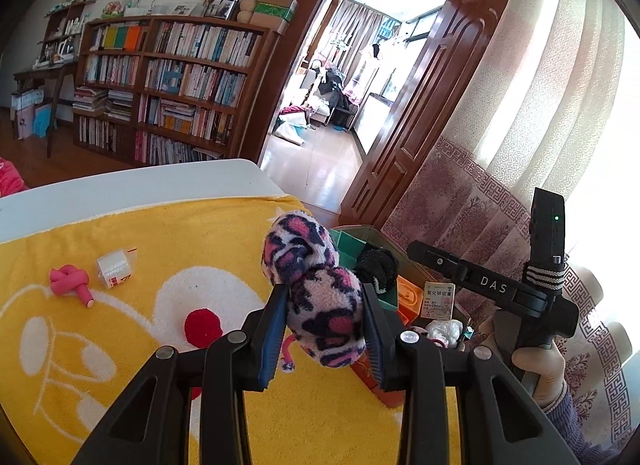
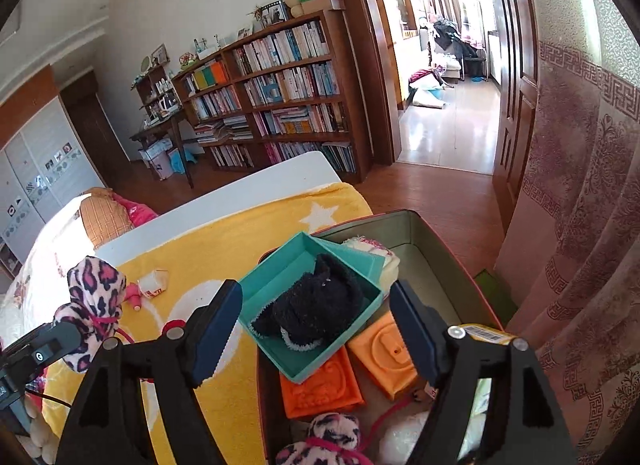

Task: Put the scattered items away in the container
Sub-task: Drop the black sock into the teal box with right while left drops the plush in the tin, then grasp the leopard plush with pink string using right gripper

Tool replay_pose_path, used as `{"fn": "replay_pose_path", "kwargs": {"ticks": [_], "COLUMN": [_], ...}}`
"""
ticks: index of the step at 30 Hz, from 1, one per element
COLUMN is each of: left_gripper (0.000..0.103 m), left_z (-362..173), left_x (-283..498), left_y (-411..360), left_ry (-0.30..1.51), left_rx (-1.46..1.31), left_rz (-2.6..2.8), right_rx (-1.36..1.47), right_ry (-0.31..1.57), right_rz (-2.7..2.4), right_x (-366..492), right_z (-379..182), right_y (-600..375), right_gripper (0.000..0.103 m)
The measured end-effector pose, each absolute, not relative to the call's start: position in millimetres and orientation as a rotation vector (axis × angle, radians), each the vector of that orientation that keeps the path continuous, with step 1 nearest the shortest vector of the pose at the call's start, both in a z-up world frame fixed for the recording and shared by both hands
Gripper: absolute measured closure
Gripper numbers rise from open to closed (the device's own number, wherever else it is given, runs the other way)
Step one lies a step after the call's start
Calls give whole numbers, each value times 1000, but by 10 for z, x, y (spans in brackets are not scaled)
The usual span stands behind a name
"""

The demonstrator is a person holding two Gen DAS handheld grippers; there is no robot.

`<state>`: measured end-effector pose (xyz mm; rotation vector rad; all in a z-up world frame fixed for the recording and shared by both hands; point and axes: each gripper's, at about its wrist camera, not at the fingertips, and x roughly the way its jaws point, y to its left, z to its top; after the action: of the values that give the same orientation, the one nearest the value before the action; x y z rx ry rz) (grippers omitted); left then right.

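Left wrist view: left gripper [image 1: 326,331] squeezes a pink leopard plush toy [image 1: 316,285] above the yellow towel [image 1: 120,345], beside the container [image 2: 440,261]. Right gripper [image 2: 316,329] gapes wide and empty over the teal box [image 2: 280,277] holding a black sock [image 2: 316,305].

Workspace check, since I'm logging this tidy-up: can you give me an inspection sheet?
Surface: yellow towel over a white table.
Job's things: leopard plush in left tongs; a similar plush, orange blocks and teal box with black sock in container.
Clutter: pink knot, small carton on towel.
Grippers: left shut on plush; right tongs open, empty, above the container.
Cables: thin dark cable by left tool.
Surroundings: bookshelf, open door, curtain.
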<state>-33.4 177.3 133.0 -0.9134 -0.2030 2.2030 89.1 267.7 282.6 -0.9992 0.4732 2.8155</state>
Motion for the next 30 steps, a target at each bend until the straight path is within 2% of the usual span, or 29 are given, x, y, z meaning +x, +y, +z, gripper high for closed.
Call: {"fn": "replay_pose_path", "kwargs": {"ticks": [9, 21, 30], "left_gripper": [66, 66, 65], "left_z": [1404, 1524, 1337], "left_x": [-48, 105, 106], "left_y": [2378, 3225, 3006], "left_ry": [-116, -34, -58], "left_rx": [-898, -867, -907], "left_rz": [2119, 2044, 2127], "right_rx": [-891, -772, -752], "right_ry": [648, 746, 815], "right_rz": [2775, 2722, 2776], "right_x": [1474, 2018, 2239], "right_z": [2844, 2811, 2727], "right_y": [3040, 3484, 3495], "right_gripper": [23, 23, 23]}}
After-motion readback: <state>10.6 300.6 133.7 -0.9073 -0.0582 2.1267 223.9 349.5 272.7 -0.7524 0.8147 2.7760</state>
